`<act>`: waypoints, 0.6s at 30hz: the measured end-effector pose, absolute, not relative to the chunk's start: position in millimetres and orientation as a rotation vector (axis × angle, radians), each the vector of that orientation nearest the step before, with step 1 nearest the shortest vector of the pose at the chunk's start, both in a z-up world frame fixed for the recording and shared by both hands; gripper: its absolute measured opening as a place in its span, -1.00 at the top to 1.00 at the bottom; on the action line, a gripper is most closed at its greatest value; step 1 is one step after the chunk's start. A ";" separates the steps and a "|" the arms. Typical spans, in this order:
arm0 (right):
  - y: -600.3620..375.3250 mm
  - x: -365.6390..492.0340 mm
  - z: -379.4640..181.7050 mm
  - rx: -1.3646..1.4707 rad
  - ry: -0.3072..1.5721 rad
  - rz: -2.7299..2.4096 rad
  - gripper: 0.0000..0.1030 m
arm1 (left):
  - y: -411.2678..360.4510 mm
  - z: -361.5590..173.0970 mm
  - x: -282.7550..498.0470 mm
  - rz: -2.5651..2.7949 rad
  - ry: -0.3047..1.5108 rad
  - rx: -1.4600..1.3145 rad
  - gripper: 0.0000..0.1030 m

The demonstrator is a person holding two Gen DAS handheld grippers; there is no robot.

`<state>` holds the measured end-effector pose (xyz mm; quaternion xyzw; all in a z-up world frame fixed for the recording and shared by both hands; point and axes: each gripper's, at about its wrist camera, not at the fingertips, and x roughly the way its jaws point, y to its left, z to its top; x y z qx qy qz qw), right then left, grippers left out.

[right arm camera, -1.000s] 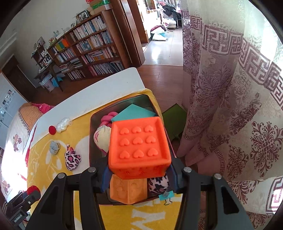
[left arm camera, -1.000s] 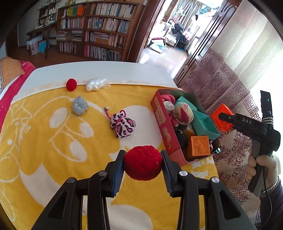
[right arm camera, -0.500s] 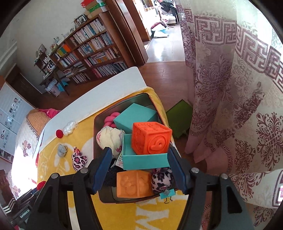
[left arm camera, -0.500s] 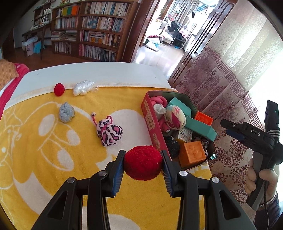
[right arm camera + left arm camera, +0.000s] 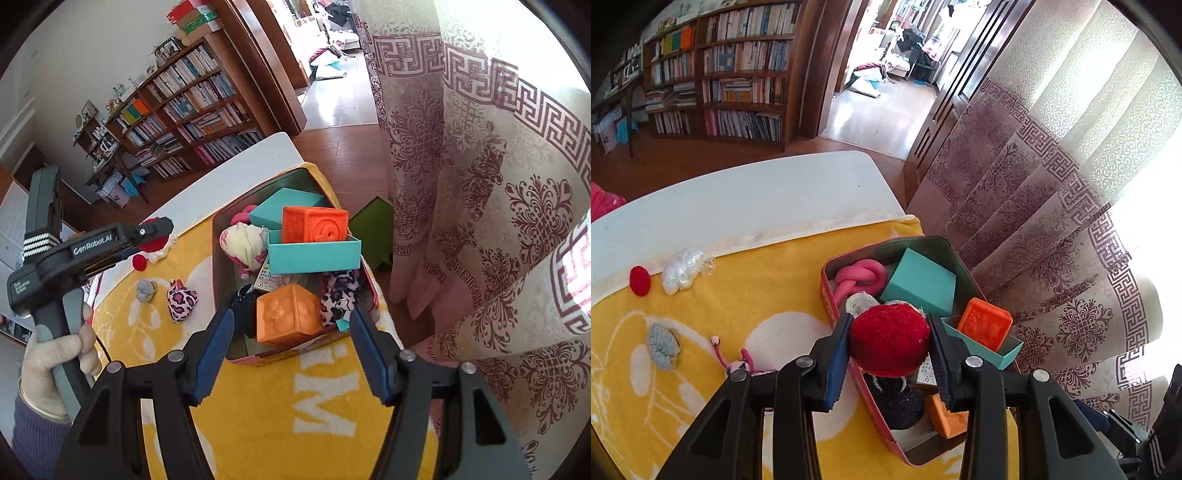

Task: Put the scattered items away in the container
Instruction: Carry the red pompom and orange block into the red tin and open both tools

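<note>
My left gripper [image 5: 890,325] is shut on a fuzzy red ball [image 5: 890,343] and hangs over the near half of the red tin [image 5: 827,291]. In the right wrist view the left gripper [image 5: 162,230] shows from the side, left of the tin [image 5: 280,356]. My right gripper [image 5: 291,317] is open and empty above the tin's near end. An orange cube [image 5: 314,225] rests in a teal open box [image 5: 314,254] inside the tin. On the yellow towel lie a small red ball [image 5: 640,280], a white wad [image 5: 681,275], a grey bundle [image 5: 664,345] and a leopard pouch [image 5: 181,299].
The tin also holds a pink knot [image 5: 858,278], a teal block [image 5: 919,284], a second orange cube [image 5: 288,317] and a dark fuzzy ball [image 5: 897,398]. A patterned curtain [image 5: 1052,221] hangs close to the right of the tin. The white table edge [image 5: 738,192] lies beyond the towel.
My left gripper has carried the red ball rightward from the towel to above the tin. My right gripper has opened, left the orange cube in the teal box, and drawn back.
</note>
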<state>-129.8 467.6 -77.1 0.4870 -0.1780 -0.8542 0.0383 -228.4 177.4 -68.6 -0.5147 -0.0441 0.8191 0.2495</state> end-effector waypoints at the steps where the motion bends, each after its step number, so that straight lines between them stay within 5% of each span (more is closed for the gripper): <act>1: 468.3 -126.0 -76.4 1.494 -0.551 -2.626 -0.35 | 184.3 -69.9 -234.5 2.218 -0.112 -1.401 0.20; 6: 477.1 -110.8 -74.6 1.511 -0.617 -2.657 -0.34 | 214.6 -86.8 -259.4 2.161 -0.072 -1.428 0.13; 8: 481.1 -106.9 -76.2 1.525 -0.641 -2.666 -0.34 | 219.4 -98.5 -268.2 2.149 -0.076 -1.466 -0.28; 10: 482.9 -103.1 -79.0 1.540 -0.656 -2.670 -0.34 | 217.7 -109.5 -274.7 2.157 -0.092 -1.495 -0.49; 18: 470.0 -96.3 -86.6 1.563 -0.649 -2.631 -0.35 | 188.6 -120.0 -269.3 2.136 -0.176 -1.550 -0.49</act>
